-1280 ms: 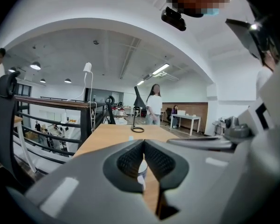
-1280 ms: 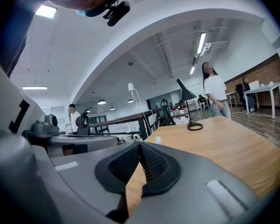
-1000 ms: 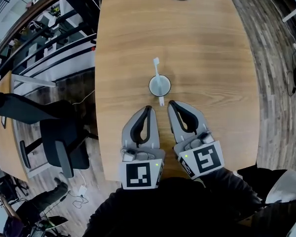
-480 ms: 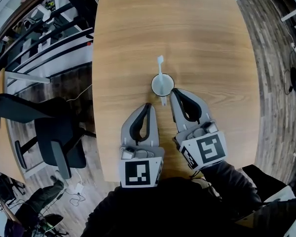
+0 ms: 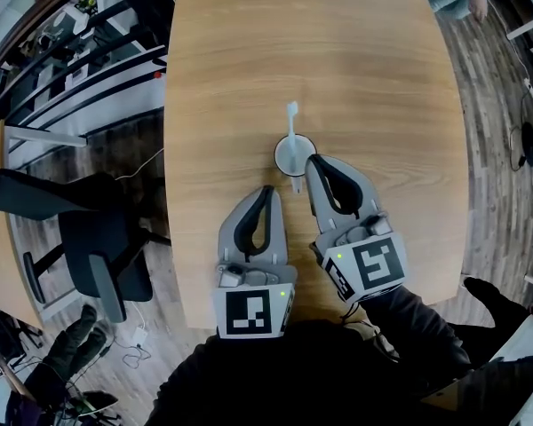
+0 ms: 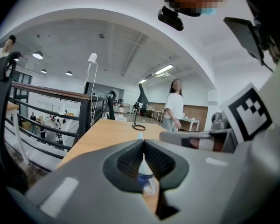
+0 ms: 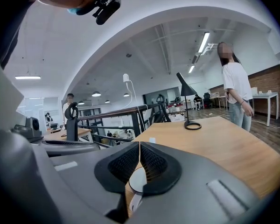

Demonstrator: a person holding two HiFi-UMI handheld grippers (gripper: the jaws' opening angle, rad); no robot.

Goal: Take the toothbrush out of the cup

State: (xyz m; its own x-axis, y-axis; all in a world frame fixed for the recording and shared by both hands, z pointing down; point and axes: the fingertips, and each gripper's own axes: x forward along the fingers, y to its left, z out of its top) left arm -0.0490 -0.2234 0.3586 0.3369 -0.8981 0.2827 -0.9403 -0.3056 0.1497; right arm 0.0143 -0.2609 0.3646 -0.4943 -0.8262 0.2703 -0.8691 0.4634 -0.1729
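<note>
One white round cup [image 5: 293, 158] stands on the pale wooden desk [image 5: 382, 78], about midway between its left and right edges, and one white toothbrush [image 5: 291, 124] stands in it, head tilted toward the far edge. Two grey tools are between the cup and the near edge. The left tool [image 5: 267, 192] is closed on nothing, short of the cup, and the right tool [image 5: 312, 159], likewise closed and empty, has its tip just beside the cup's right rim.
</note>
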